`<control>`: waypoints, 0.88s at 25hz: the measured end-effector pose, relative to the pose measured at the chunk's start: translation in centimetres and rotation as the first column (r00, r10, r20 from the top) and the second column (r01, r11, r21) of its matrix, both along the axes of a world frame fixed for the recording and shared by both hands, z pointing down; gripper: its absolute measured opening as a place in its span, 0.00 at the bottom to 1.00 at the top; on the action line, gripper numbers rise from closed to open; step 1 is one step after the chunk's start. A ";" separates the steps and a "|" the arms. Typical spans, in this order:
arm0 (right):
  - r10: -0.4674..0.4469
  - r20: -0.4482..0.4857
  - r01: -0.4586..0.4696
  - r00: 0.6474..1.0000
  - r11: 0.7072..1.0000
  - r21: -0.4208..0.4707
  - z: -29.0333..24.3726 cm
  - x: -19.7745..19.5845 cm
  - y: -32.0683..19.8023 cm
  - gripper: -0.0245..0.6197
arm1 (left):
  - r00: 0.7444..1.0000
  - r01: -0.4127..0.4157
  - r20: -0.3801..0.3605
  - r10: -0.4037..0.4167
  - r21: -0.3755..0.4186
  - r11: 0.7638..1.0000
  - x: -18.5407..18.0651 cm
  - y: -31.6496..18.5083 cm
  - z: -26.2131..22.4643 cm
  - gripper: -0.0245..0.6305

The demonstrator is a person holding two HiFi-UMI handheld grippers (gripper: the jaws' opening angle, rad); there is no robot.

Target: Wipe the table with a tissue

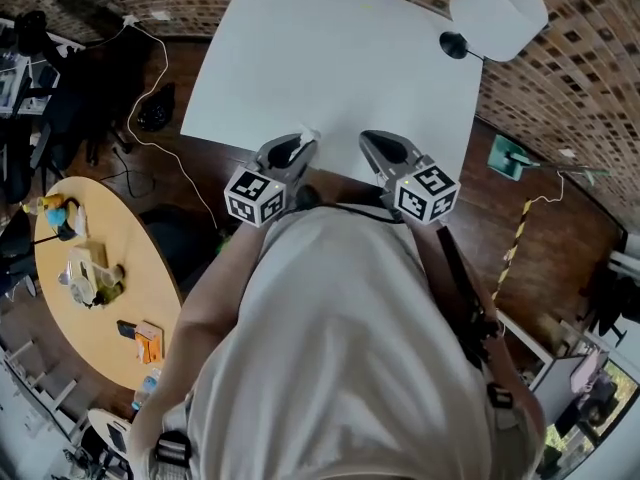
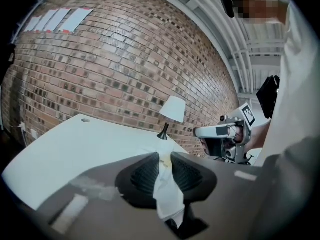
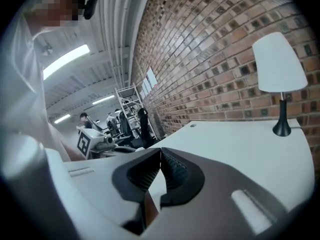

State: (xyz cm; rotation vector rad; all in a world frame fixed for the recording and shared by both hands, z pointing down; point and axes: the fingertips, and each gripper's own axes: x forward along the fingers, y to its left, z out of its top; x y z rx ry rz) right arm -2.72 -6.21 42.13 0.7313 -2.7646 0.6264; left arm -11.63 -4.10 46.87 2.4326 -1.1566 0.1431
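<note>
Your left claw point(image 2: 165, 156) is pinching the tissue point(image 2: 169, 196): the ribbed pads press on it from both sides, and the white sheet fills the gap between them as a crumpled strip. Its long axis runs along the line the claw points, from a small tuft peeking past the tips back down toward the claw's body. That puts the working end of the tissue facing forward, out over the white worktop point(image 1: 330, 58). Your right claw point(image 3: 161, 152) is pressed together at the tips with nothing in it. In the head view both claws sit side by side close to your chest, about at the near edge of the worktop, and the whole bare surface lies ahead of and below them. The tissue looks clear of the surface, not touching it. As I judge it, that is the relation the next move turns on: the wiping has not started, and the left hand, the one with the tissue, has to go forward and down until the tuft meets the top. The lamp point(image 1: 498, 13) stands at the far right corner, well apart from the tissue and on the right claw's side, so keep your strokes short of its base.
</note>
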 end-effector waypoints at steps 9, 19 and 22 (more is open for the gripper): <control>-0.055 -0.025 0.057 0.998 0.996 0.068 -0.1 -4.2 0.7 0.05 | 0.999 0.015 0.030 -0.015 0.017 1.000 -3.8 0.6 0.1 0.15; -0.135 -0.101 0.145 0.986 0.984 0.101 0.2 -8.8 1.2 0.05 | 0.999 0.034 0.034 -0.034 0.021 0.999 -7.6 0.5 0.5 0.16; -0.141 -0.116 0.153 0.983 0.983 0.103 0.2 -8.2 1.6 0.05 | 0.999 0.031 0.030 -0.032 0.017 0.999 -6.6 0.5 0.5 0.16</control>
